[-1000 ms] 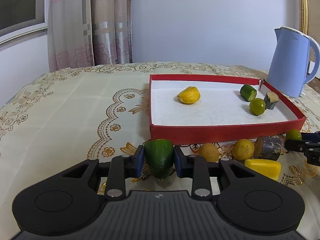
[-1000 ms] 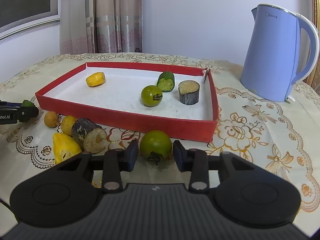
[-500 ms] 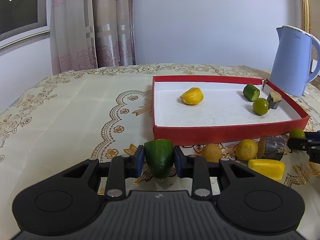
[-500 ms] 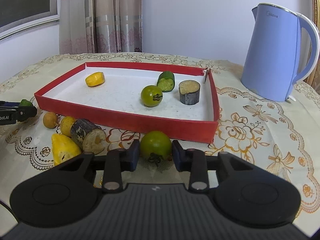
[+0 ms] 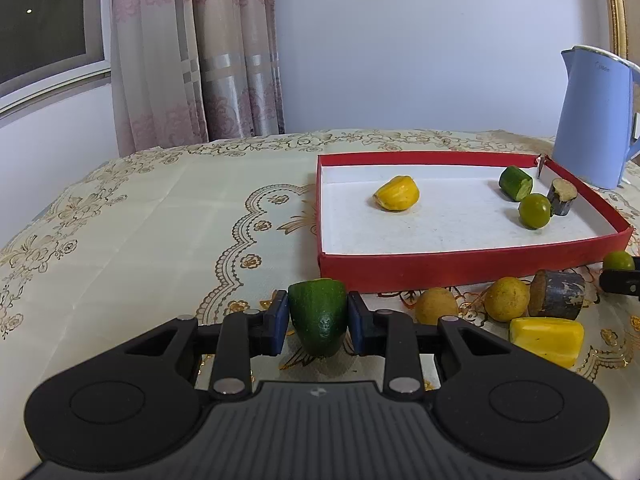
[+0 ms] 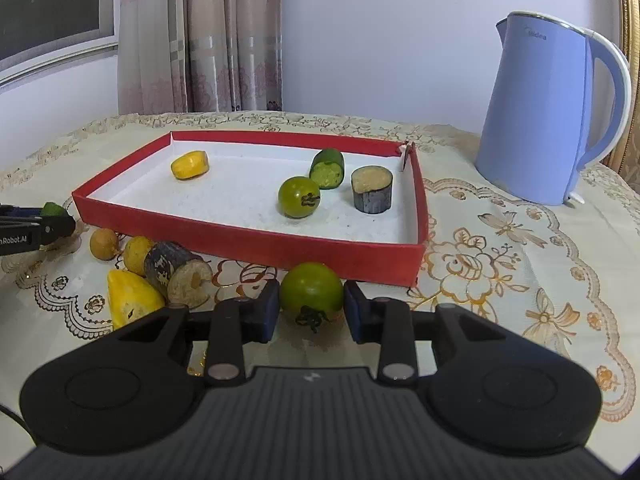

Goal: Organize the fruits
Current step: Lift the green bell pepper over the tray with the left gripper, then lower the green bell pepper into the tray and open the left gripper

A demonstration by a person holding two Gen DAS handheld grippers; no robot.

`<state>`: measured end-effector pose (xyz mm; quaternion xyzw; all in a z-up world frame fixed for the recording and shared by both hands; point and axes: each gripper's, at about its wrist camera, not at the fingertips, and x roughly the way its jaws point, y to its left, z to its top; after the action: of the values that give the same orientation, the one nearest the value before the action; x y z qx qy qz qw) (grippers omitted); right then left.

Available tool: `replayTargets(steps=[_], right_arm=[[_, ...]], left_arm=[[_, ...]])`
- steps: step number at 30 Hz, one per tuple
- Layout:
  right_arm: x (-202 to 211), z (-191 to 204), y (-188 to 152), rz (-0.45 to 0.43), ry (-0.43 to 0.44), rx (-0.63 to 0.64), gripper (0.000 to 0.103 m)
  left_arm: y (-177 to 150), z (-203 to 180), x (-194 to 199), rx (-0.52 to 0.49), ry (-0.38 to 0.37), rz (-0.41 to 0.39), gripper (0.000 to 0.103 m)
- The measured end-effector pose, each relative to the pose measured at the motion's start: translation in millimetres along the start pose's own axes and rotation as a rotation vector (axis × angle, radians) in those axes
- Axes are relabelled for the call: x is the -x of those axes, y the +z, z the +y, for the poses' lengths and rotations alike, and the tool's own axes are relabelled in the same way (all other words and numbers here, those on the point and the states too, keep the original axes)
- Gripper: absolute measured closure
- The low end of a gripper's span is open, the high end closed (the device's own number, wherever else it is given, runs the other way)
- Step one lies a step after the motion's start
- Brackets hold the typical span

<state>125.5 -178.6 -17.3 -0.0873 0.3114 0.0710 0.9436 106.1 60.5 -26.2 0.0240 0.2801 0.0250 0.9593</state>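
My left gripper (image 5: pixel 318 314) is shut on a dark green fruit piece (image 5: pixel 318 336), just in front of the near left corner of the red tray (image 5: pixel 460 268). My right gripper (image 6: pixel 311 308) is shut on a green tomato (image 6: pixel 310 288) by the tray's (image 6: pixel 256 240) near right corner. In the tray lie a yellow piece (image 6: pixel 190 165), a second green tomato (image 6: pixel 299 197), a cucumber piece (image 6: pixel 329 168) and an eggplant piece (image 6: pixel 371 194). On the cloth before the tray sit two small round yellow fruits (image 5: pixel 436 306) (image 5: pixel 507 299), an eggplant piece (image 5: pixel 558 294) and a yellow piece (image 5: pixel 546 336).
A light blue kettle (image 6: pixel 548 108) stands on the table to the right of the tray. The table has a cream cloth with a gold pattern (image 5: pixel 140 232), wide and bare to the tray's left. Curtains (image 5: pixel 192 60) and a wall lie behind.
The right gripper's pads have closed in against the green tomato. The left gripper still holds the dark green piece in the same spot.
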Motion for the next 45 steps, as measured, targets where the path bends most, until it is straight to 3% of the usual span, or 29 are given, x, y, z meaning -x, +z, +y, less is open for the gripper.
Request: replayTargets(steps=[14,27,45], right_arm=[[12,-5,3,-0.036,0.013,-0.018,0.071],[13,-4,3,-0.036,0.018,-0.012,0.071],[17,-4,4,-0.05,0.023,-0.008,0.071]], left_arm=[[3,1,2,0.01,0.044,0.001,0.073],[28,-15,18,-0.021,-0.003,-0.029,0.073],[72,-69,-24,-0.12,-0.034,-0.012,0.073]])
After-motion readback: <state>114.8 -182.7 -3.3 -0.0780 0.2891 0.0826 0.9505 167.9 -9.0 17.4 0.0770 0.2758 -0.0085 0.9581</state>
